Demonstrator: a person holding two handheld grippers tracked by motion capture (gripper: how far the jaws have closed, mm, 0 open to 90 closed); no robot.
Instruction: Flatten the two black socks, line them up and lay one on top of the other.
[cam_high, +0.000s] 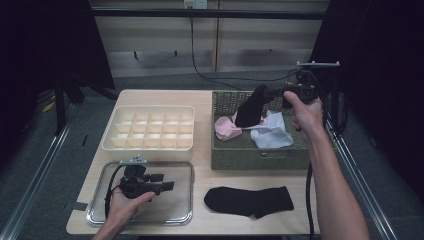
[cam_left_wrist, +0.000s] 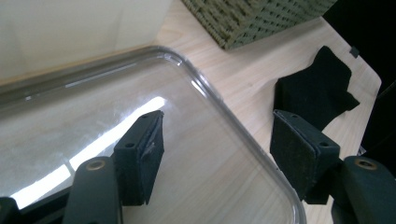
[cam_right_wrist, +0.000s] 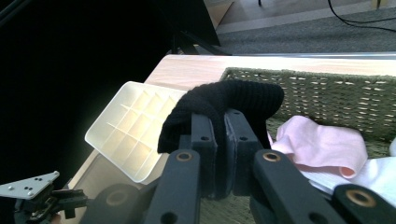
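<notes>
- Looking down from the high view: a pale wooden worktop (cam_high: 200, 100) fills the middle of the frame. At upper right, the right tool (cam_high: 265, 93) is clamped shut on a black sock (cam_high: 249, 109), which dangles above a woven green basket (cam_high: 260, 159); lifting it clear seems meant to separate it from the pink cloth (cam_high: 226, 128) and white cloth (cam_high: 272, 132) lying in the basket. At lower centre, a second black sock (cam_high: 249, 201) lies flat on the worktop, apparently laid out as the partner of the lifted one. At lower left, the left tool (cam_high: 162, 182) hovers over a clear tray (cam_high: 105, 212) with its jaws apart and nothing between them. A cream divider box (cam_high: 150, 129) sits left of the basket, its compartments empty.
- Left gripper view: the left tool (cam_left_wrist: 217, 140) has its two black pads spread wide, holding nothing, above the clear tray (cam_left_wrist: 219, 98). The flat black sock (cam_left_wrist: 317, 93) shows at right of frame, a corner of the basket (cam_left_wrist: 243, 23) at top.
- Right gripper view: the right tool (cam_right_wrist: 221, 135) pinches the black sock (cam_right_wrist: 224, 100) at centre frame, the knit folded over its closed jaws. Pink cloth (cam_right_wrist: 322, 144) lies at right inside the basket (cam_right_wrist: 327, 93); the divider box (cam_right_wrist: 130, 135) is at left, and the left tool (cam_right_wrist: 56, 198) sits at lower left.
</notes>
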